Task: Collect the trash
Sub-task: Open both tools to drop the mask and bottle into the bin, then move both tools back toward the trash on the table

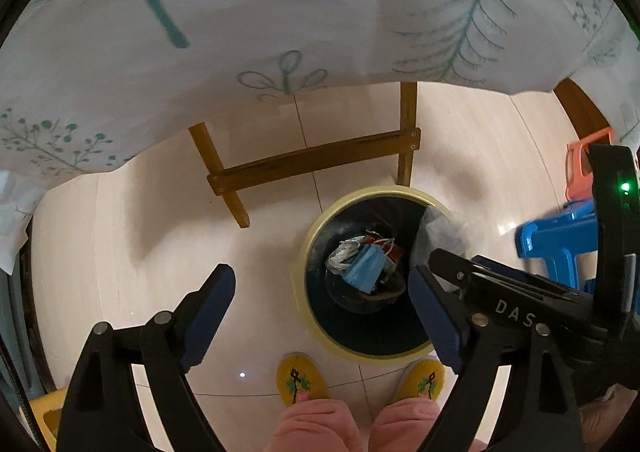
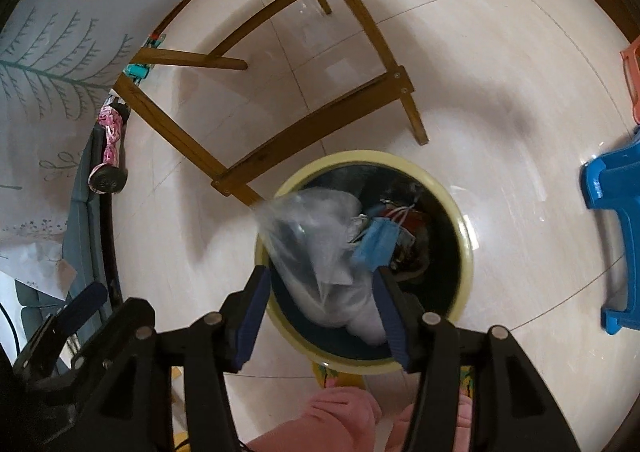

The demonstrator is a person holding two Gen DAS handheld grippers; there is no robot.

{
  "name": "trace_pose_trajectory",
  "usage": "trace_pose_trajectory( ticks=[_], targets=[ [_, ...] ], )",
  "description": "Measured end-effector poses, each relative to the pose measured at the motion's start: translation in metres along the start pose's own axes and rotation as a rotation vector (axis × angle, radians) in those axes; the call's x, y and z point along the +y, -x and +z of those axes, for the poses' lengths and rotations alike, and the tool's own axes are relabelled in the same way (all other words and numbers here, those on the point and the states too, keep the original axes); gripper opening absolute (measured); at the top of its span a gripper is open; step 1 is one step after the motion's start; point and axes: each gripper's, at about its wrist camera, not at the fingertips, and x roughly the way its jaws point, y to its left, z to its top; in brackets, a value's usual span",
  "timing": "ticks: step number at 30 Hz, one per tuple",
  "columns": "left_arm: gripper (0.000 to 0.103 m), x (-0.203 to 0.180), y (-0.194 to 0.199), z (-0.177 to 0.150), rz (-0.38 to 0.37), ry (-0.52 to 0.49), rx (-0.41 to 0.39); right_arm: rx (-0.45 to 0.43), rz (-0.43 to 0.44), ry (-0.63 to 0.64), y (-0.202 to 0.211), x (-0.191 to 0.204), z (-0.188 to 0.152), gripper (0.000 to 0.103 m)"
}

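A round bin with a pale yellow rim (image 1: 316,228) (image 2: 466,228) and a dark liner stands on the tiled floor. Inside lie a blue face mask (image 1: 364,266) (image 2: 378,246) and crumpled scraps. My right gripper (image 2: 320,292) is open above the bin. A clear plastic bag (image 2: 320,244) hangs blurred between its fingers over the bin mouth; it touches neither pad clearly. The bag also shows in the left wrist view (image 1: 440,236). My left gripper (image 1: 320,292) is open and empty above the bin's left side.
A wooden chair frame (image 1: 312,161) (image 2: 320,119) stands just behind the bin under a white leaf-print tablecloth (image 1: 280,11). A blue plastic stool (image 1: 560,248) (image 2: 616,219) and an orange one (image 1: 584,167) stand right. The person's yellow slippers (image 1: 300,376) are below the bin.
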Motion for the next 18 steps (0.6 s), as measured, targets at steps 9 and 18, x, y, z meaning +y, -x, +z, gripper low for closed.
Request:
trace_pose_trajectory(
  ticks=[9,18],
  targets=[
    [0.091,0.005,0.017,0.001,0.002,0.037,-0.025,-0.042,-0.022,0.032,0.012,0.013,0.002,0.063],
    [0.091,0.008,0.068,0.007,0.001,0.051,-0.031,-0.089,-0.039,0.019,0.066,0.025,-0.003,0.064]
  ],
)
